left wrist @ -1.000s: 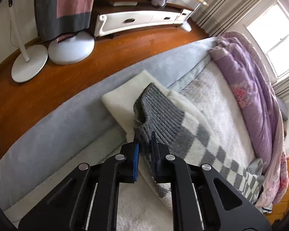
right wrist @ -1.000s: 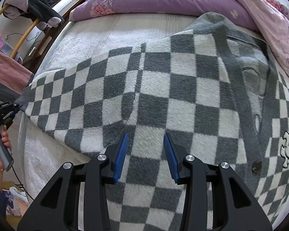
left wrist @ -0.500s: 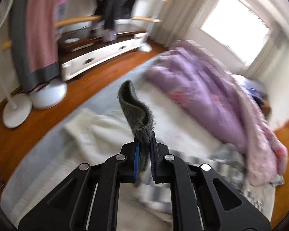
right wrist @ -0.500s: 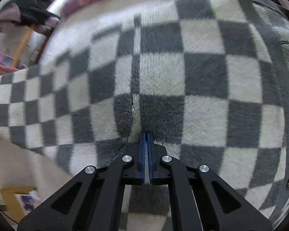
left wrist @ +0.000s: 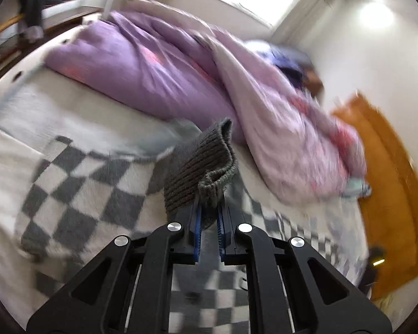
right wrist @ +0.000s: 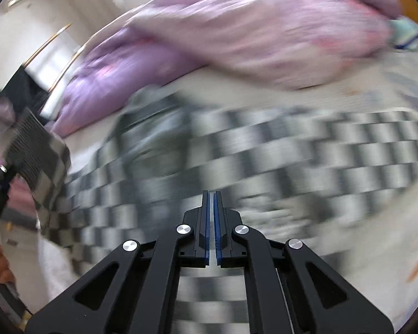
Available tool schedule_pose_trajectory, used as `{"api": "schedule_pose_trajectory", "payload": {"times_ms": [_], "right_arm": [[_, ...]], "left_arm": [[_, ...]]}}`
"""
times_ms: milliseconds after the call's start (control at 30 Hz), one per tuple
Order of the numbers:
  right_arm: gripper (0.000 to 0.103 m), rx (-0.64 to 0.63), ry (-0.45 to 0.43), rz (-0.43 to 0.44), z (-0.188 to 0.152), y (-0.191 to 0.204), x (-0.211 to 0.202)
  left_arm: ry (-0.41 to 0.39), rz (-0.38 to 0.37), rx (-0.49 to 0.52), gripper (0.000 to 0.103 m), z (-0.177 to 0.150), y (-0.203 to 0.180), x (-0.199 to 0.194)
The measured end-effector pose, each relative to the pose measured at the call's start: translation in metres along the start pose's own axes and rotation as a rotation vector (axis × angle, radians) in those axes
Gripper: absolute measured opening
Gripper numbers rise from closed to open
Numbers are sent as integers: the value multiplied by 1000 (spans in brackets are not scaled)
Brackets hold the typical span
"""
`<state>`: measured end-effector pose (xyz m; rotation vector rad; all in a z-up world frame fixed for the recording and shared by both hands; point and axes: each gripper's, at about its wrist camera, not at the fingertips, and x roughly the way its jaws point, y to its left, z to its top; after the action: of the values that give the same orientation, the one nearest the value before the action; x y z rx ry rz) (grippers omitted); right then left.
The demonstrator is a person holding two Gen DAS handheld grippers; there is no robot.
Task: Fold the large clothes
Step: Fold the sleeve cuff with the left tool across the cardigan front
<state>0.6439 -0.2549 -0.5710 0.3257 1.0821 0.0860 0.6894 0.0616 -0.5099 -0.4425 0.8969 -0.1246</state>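
Lying blurred, the checked cardigan (right wrist: 264, 150) has its ribbed cuff (left wrist: 200, 167) lifted.

The bed (left wrist: 103, 108) carries a checkered cardigan (left wrist: 78, 189); a purple duvet (left wrist: 142, 72) lies behind it.

A bunched purple quilt (left wrist: 142, 75) lies along the white bed sheet (left wrist: 78, 105), near an orange door (left wrist: 390, 172).
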Motion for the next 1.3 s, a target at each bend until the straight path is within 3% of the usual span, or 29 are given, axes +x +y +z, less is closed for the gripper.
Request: {"api": "schedule_pose_trajectory", "payload": {"times_ms": [167, 333, 400, 467, 567, 600, 633, 833, 967, 1000, 1067, 1133, 1300], "right_arm": [[7, 121, -68, -133, 13, -137, -45], [7, 285, -93, -166, 8, -245, -60], [12, 352, -103, -173, 6, -276, -62], [27, 449, -120, -171, 3, -310, -62], [37, 547, -129, -154, 2, -348, -55], [39, 594, -123, -130, 2, -360, -49], [42, 626, -113, -127, 1, -369, -44], [48, 789, -89, -80, -1, -414, -8], [48, 792, -109, -68, -1, -423, 8], [46, 787, -125, -64, 0, -423, 8], [23, 742, -175, -68, 6, -418, 5], [12, 669, -184, -129, 14, -409, 0], [9, 546, -260, -168, 26, -381, -23]], "left_arm": [[141, 77, 101, 9, -55, -63, 97], [241, 154, 161, 10, -106, -71, 140], [245, 194, 205, 11, -118, -82, 149], [270, 218, 212, 19, -128, -88, 160], [326, 203, 231, 35, -143, -98, 174], [333, 202, 251, 50, -148, -104, 177], [327, 200, 270, 58, -152, -110, 179], [370, 164, 324, 58, -173, -134, 193], [441, 168, 327, 58, -188, -136, 214], [457, 170, 318, 58, -191, -135, 221], [459, 175, 316, 58, -194, -133, 228], [456, 173, 316, 58, -194, -134, 231], [467, 147, 290, 61, -188, -132, 234]]}}
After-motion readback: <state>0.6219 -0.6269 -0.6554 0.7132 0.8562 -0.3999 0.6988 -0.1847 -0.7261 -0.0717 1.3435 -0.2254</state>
